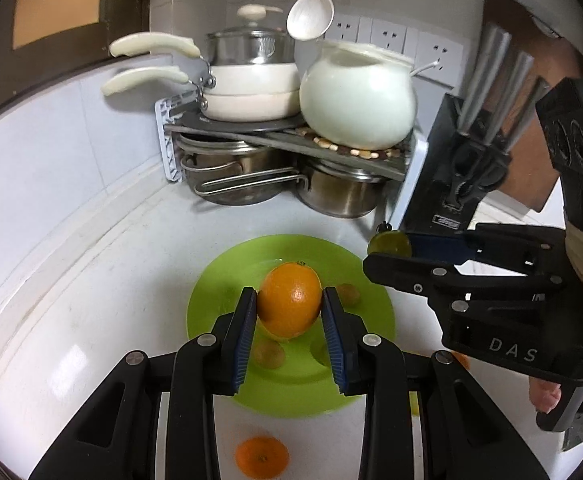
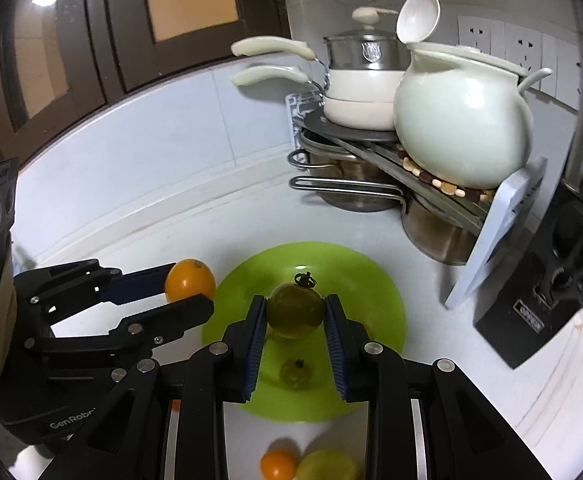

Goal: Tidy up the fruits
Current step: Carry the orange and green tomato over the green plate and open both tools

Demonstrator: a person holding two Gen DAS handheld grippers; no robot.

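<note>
Orange point(image 1: 289, 300) gripped in the left gripper point(image 1: 289, 306) jaws, green tomato point(image 2: 295, 311) clamped in the right gripper point(image 2: 295, 312), both above the green plate point(image 1: 219, 300).

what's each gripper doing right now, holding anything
Left gripper: closed on the orange, above the green plate.
Right gripper: closed on the green tomato, also over the plate.

white counter point(image 1: 91, 280) bears green plate point(image 1: 219, 300), pot rack point(image 1: 291, 136), knife block point(image 1: 443, 184).
</note>
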